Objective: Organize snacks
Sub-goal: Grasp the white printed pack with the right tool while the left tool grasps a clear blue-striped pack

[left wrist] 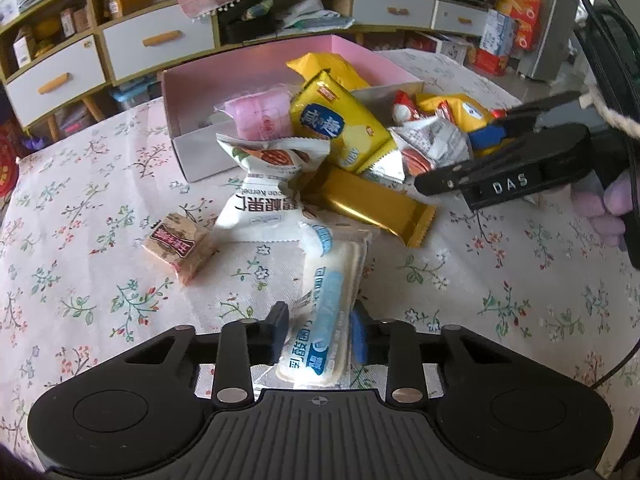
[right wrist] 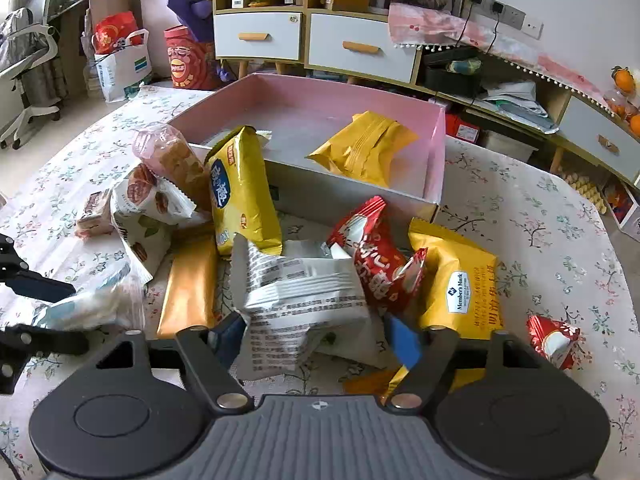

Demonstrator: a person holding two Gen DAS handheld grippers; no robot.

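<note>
Floral-print cloth [left wrist: 100, 280] covers the table; behind it stand wooden cabinets with white drawer fronts [right wrist: 256, 36]. A pink rectangular cardboard box [right wrist: 304, 96] sits at the far centre, holding one crinkled yellow pouch [right wrist: 366, 148].

Left gripper [left wrist: 318, 338]: jaws closed in against a long, soft, clear-film bread pack [left wrist: 328, 300] with pale blue print. Pads press both sides of its near end. The pack's long axis runs near to far, far end pointing at the snack pile.

Right gripper [right wrist: 316, 338]: jaws partly closed around a puffy white foil packet [right wrist: 300, 300] with grey print, its sawtooth seam pointing far-left. Whether both pads press it cannot be told.

Adjacent items: glossy gold bar wrapper [right wrist: 188, 288], lying near to far; upright yellow cracker pack [right wrist: 244, 196] leaning on the box wall; red candy packet [right wrist: 380, 256]; flat yellow Member's Mark pouch [right wrist: 460, 280] at right.
</note>
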